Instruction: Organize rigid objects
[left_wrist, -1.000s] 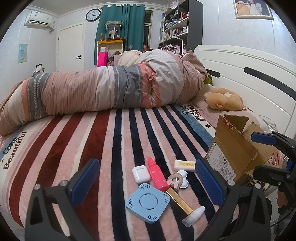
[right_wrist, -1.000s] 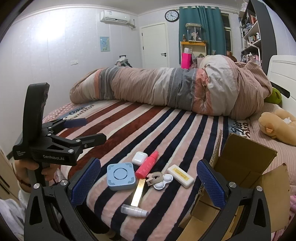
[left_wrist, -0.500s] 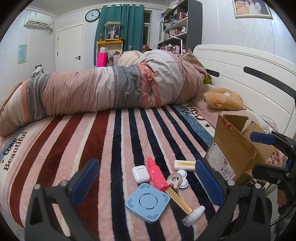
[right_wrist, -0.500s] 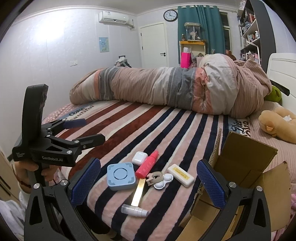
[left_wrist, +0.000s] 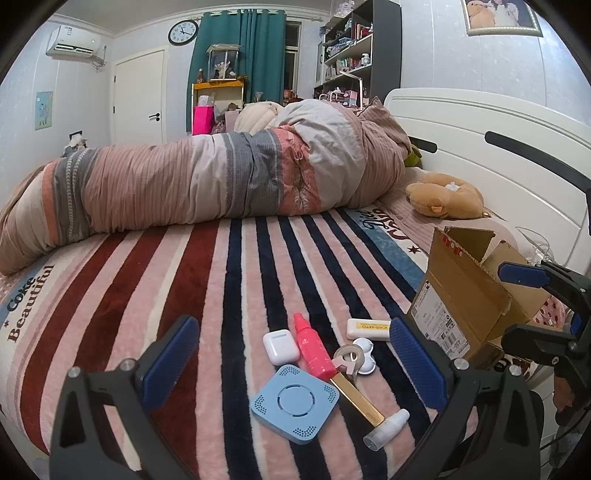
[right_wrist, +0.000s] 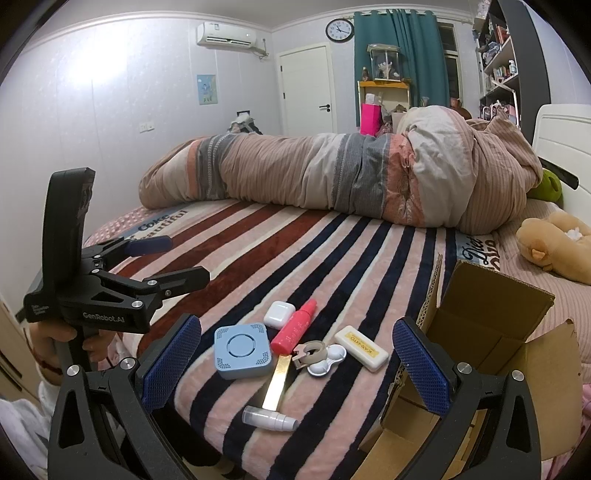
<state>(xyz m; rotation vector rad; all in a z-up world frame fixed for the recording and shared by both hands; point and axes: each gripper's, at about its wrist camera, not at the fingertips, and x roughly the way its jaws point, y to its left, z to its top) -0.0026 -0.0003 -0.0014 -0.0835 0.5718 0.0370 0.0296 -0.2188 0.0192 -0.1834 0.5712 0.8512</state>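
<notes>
Small objects lie together on the striped blanket near the bed's front edge: a blue square device (left_wrist: 294, 401) (right_wrist: 243, 350), a white earbud case (left_wrist: 280, 346) (right_wrist: 279, 313), a pink bottle (left_wrist: 312, 351) (right_wrist: 294, 330), a tape roll (left_wrist: 349, 356) (right_wrist: 309, 352), a white lens case (right_wrist: 327, 362), a white-yellow box (left_wrist: 368, 329) (right_wrist: 361, 348), a gold bar (left_wrist: 356, 400) (right_wrist: 276, 381) and a small clear bottle (left_wrist: 387, 429) (right_wrist: 269, 417). An open cardboard box (left_wrist: 469, 295) (right_wrist: 491, 343) stands to their right. My left gripper (left_wrist: 293, 369) is open and empty above them. My right gripper (right_wrist: 295, 362) is open and empty too.
A rolled duvet (left_wrist: 207, 184) lies across the far side of the bed. A brown plush toy (left_wrist: 445, 195) rests near the white headboard (left_wrist: 480, 129). The bed's front edge runs just below the objects. Shelves and a door stand behind.
None of the objects has moved. Both grippers stay open, with only a slight shift of view.
</notes>
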